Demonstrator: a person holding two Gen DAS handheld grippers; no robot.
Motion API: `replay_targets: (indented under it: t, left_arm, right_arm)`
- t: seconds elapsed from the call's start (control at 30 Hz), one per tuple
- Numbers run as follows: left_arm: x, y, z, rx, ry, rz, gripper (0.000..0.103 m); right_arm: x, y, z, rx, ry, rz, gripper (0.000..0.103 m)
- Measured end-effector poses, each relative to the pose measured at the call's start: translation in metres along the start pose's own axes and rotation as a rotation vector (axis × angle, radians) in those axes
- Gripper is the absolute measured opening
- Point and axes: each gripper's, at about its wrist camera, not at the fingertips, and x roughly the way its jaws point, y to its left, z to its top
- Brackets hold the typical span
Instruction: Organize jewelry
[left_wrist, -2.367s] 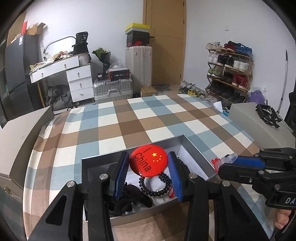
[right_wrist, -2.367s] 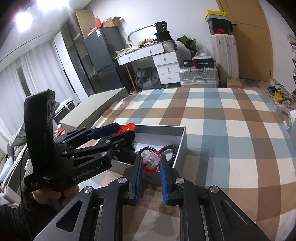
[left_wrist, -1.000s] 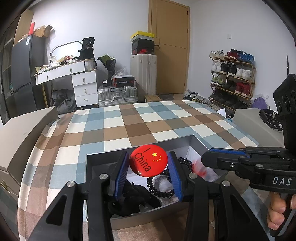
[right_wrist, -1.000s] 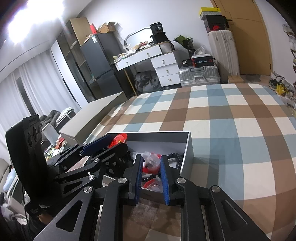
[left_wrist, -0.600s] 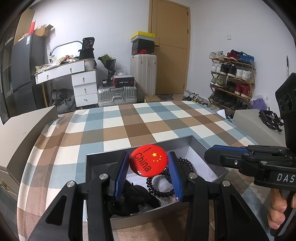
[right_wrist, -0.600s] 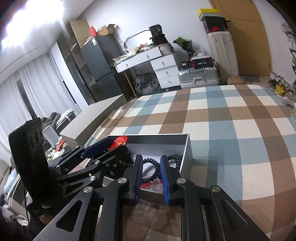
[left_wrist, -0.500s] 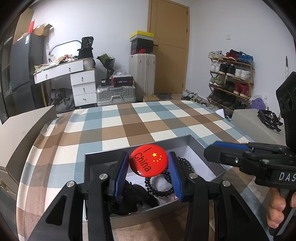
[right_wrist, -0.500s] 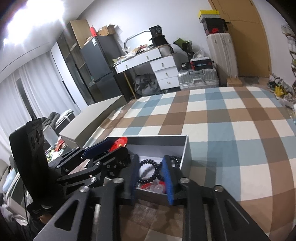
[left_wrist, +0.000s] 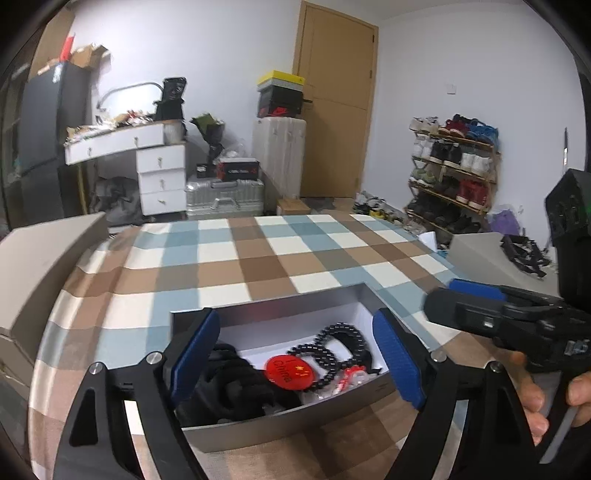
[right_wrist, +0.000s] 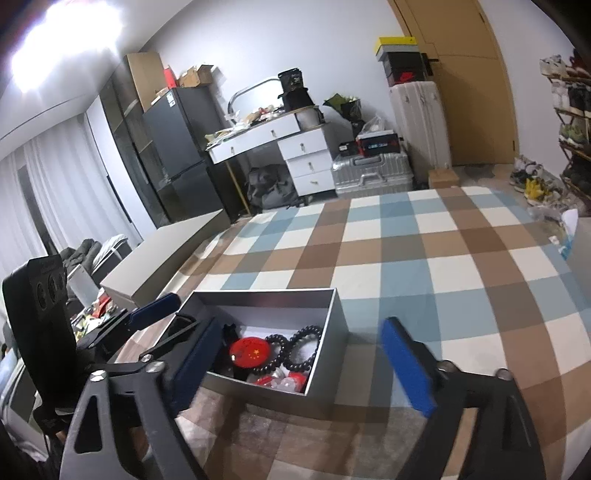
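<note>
Where the blue, brown and white checked cloth (left_wrist: 258, 266) covers the desk, an open grey cardboard box (left_wrist: 295, 419) sits near the bottom of the frame, holding a round red badge (left_wrist: 289, 373), a black beaded bracelet (left_wrist: 334, 350) and dark cloth. Behind stand a white drawer unit (left_wrist: 160, 177), a silver suitcase (left_wrist: 225, 197) and a wooden door (left_wrist: 334, 110). Both grippers have just been opening: the left gripper (left_wrist: 295, 363) and right gripper (right_wrist: 301, 367) stand released, gripping nothing. Only the left wrist view shows the shoe rack (left_wrist: 452, 166); only the right shows the dark fridge (right_wrist: 181, 158) and white curtains (right_wrist: 40, 206) at the left.
</note>
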Motion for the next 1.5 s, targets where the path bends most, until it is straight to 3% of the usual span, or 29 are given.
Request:
replay_targets:
  t: [0.13,0.3,0.83,1.3,1.5]
  left_arm:
    - [-0.01,0.002,-0.005,0.012,-0.031,0.068,0.102]
    - [-0.021,0.008,-0.015,0.03,-0.041,0.137,0.102]
    - [-0.029,0.024,-0.03,-0.01,-0.035,0.163,0.102]
    - [-0.034,0.024,-0.032,-0.01,-0.049,0.151,0.102]
    - [-0.034,0.022,-0.032,-0.001,-0.051,0.154,0.102]
  right_arm:
    - [-0.01,0.005,-0.009,-0.025,-0.031,-0.014,0.103]
    - [-0.019,0.012,-0.02,-0.064,-0.055,-0.005,0.103]
    - [-0.029,0.028,-0.038,-0.185,-0.17,0.007,0.103]
    - [-0.018,0.044,-0.05,-0.296,-0.157,-0.049,0.103]
    - [-0.017,0.038,-0.048,-0.268,-0.15,-0.043,0.103]
